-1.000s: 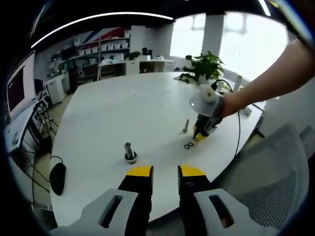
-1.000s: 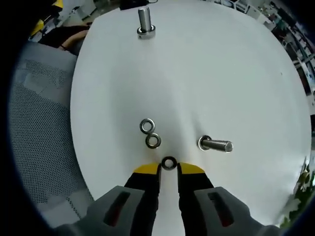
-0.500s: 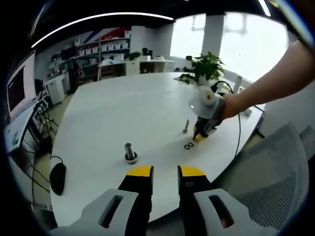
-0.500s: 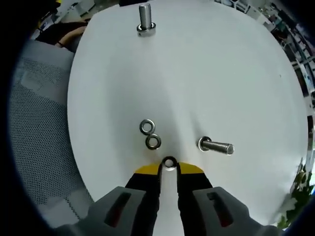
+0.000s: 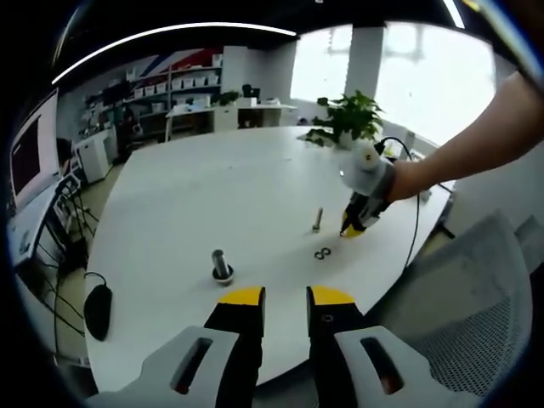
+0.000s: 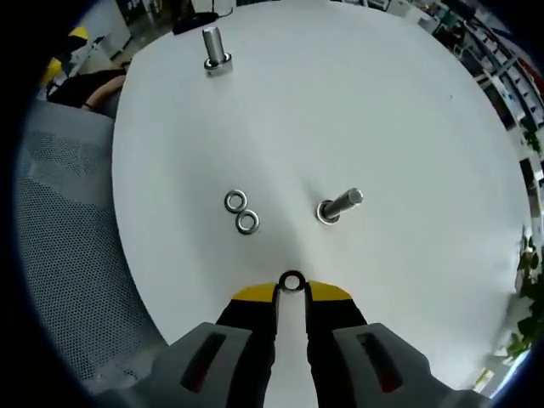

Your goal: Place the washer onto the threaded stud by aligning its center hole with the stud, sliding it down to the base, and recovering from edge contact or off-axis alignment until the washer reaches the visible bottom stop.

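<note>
Washer, small shiny steel ring (image 6: 291, 281), is sitting pinched edge-on between the yellow tips of the right gripper (image 6: 291, 291), jaws clamped on its rim, hovering over the white round table (image 6: 408, 127) w/ the nearer upright threaded steel stud (image 6: 340, 205) at approx 1 o'clock. Left gripper (image 5: 285, 296) is idling, jaws slightly apart, holding nothing. Looking light, stiff and slippery, the washer is prob best held by its outer edge, keeping the hole free.

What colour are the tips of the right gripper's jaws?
Yellow, on the right gripper, seen best in the right gripper view.
</note>
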`<state>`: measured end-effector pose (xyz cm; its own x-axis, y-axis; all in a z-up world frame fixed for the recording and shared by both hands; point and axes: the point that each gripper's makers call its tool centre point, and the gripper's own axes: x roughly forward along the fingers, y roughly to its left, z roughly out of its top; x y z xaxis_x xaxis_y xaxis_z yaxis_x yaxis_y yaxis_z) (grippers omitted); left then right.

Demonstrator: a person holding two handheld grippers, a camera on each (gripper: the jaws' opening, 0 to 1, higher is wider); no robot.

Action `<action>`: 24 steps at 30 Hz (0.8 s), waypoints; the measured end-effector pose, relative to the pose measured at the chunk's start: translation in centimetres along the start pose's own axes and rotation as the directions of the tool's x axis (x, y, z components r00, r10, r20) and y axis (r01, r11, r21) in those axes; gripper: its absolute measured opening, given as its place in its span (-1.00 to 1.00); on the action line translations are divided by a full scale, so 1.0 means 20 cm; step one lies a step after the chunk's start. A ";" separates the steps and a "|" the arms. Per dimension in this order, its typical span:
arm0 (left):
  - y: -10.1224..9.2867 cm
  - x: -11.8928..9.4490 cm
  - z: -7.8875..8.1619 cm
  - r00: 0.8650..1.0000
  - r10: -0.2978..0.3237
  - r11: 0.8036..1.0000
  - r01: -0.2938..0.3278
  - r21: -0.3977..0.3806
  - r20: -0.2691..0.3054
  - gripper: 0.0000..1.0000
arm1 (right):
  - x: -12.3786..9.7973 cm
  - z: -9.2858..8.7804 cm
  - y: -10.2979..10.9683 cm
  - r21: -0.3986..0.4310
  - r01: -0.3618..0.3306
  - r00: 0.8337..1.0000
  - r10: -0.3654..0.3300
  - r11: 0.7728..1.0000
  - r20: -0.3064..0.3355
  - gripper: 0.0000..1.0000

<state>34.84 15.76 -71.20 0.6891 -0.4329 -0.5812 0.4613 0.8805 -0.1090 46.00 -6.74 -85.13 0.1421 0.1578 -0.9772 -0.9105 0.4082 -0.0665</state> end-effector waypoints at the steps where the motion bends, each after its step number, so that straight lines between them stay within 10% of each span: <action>1: 0.00 0.00 0.00 1.000 0.000 1.000 0.000 0.002 0.000 -0.66 | -0.01 0.00 -0.01 0.004 0.006 1.000 -0.006 1.000 0.003 -0.72; 24: -0.01 0.00 0.01 1.000 -0.005 1.000 0.005 0.009 0.006 -0.67 | -0.23 0.28 -0.14 -0.078 0.128 0.982 -0.116 0.989 0.147 -0.72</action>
<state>34.79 15.64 -71.06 0.6902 -0.4384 -0.5757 0.4693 0.8768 -0.1050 50.18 -3.53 -79.27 0.3018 0.2398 -0.9227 -0.9122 0.3539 -0.2064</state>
